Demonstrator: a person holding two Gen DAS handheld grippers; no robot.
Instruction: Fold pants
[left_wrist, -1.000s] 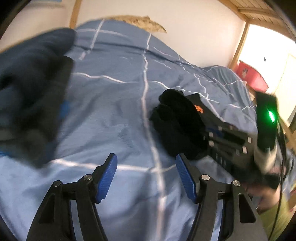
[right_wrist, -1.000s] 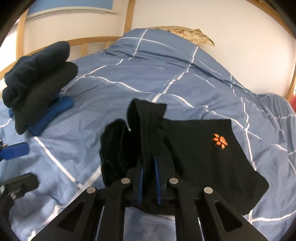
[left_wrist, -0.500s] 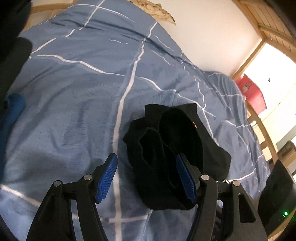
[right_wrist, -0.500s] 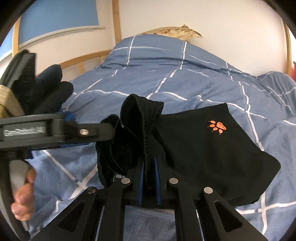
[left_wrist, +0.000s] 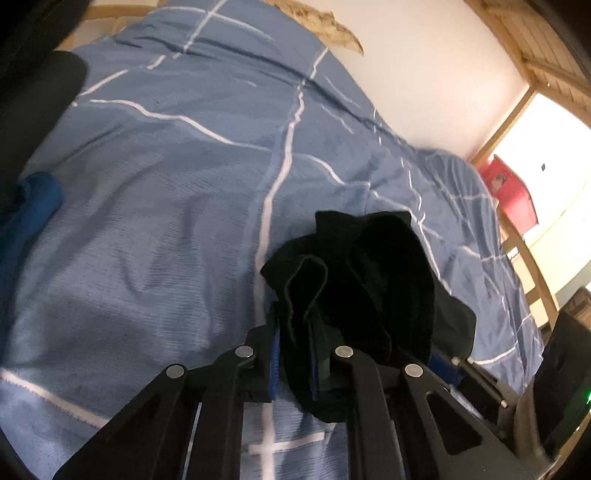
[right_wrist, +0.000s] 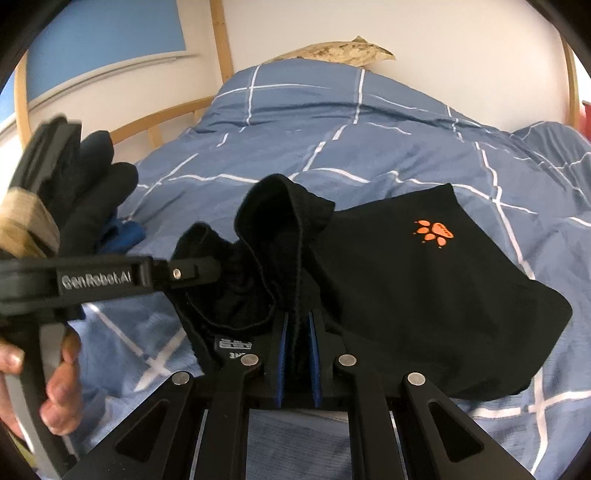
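On the bed (right_wrist: 369, 155), both claws grip black pants (right_wrist: 424, 288).

A blue checked duvet (right_wrist: 369, 147) covers the bed — dark folded clothes (right_wrist: 99, 184) at one side, a red box (left_wrist: 511, 195) beyond.

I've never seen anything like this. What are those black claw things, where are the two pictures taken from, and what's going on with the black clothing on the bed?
No robot here: a person holds a two-fingered grasping tool in each hand, with a camera looking along each tool's fingers. One picture is from the left tool, the other from the right tool. Both are shut on bunched edges of black pants with an orange paw print, lying on a blue checked duvet. In the right view you see the left tool from the side. Dark folded clothes sit on the left.
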